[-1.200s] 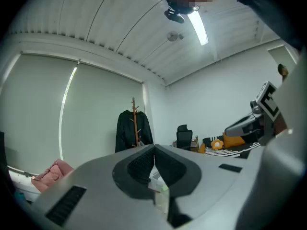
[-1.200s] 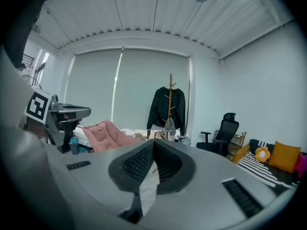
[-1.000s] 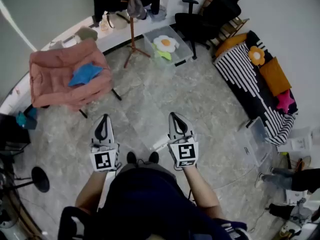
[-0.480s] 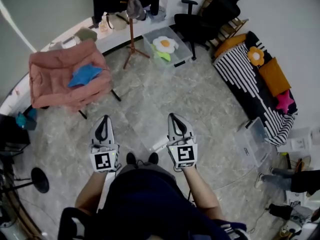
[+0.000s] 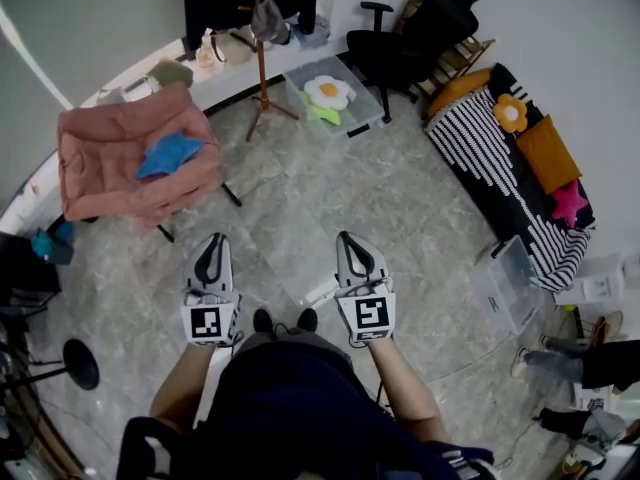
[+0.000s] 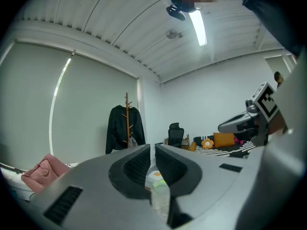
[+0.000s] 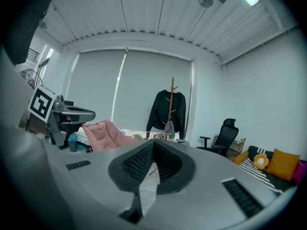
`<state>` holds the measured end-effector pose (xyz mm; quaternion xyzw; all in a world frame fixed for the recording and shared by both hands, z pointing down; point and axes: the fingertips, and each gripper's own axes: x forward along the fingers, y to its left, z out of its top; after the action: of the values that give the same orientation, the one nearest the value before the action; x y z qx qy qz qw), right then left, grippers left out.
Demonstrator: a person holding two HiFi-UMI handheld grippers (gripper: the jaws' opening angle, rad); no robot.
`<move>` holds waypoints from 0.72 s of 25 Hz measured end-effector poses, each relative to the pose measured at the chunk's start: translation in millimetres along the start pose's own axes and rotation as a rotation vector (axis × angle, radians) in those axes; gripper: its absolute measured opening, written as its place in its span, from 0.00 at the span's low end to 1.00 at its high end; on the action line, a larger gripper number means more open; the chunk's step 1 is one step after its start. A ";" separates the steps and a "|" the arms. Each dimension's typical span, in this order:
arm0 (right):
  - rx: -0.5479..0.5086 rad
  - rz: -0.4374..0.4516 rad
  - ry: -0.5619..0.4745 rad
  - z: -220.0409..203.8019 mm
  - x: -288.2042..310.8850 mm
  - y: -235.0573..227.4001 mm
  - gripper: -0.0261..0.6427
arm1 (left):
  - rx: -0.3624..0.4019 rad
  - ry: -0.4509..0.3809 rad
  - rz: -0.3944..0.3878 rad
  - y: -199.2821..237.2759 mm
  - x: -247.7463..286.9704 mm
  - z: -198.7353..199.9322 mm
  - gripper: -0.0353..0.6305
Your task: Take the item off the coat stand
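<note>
Holding both grippers over the veined stone floor [image 5: 400,198], you stand well apart from the stand. Left gripper [image 5: 212,243]: ribbed fingers together, nothing between them. Right gripper [image 5: 348,240]: fingers pressed tip to tip, also empty. The slim wooden coat stand [image 5: 262,63] is upright on splayed legs by the far wall. A black jacket [image 7: 166,110] and a small limp grey item [image 5: 269,16] hang from its pegs.
</note>
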<state>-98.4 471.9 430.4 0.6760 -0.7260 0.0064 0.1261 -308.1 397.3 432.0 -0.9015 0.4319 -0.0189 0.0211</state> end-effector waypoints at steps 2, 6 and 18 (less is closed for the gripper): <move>-0.006 0.000 -0.002 1.1 -2.0 -1.4 0.07 | -0.004 0.006 -0.015 -2.7 2.7 -0.1 0.14; -0.001 -0.001 -0.002 2.4 -5.1 -2.7 0.07 | -0.016 0.010 -0.044 -6.4 8.4 1.7 0.30; 0.002 0.016 0.003 1.1 -9.4 -10.0 0.07 | 0.003 0.010 -0.091 -20.4 26.5 7.8 0.54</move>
<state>-88.2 480.1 425.9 0.6702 -0.7312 0.0094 0.1266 -275.3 389.6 425.8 -0.9201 0.3905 -0.0253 0.0194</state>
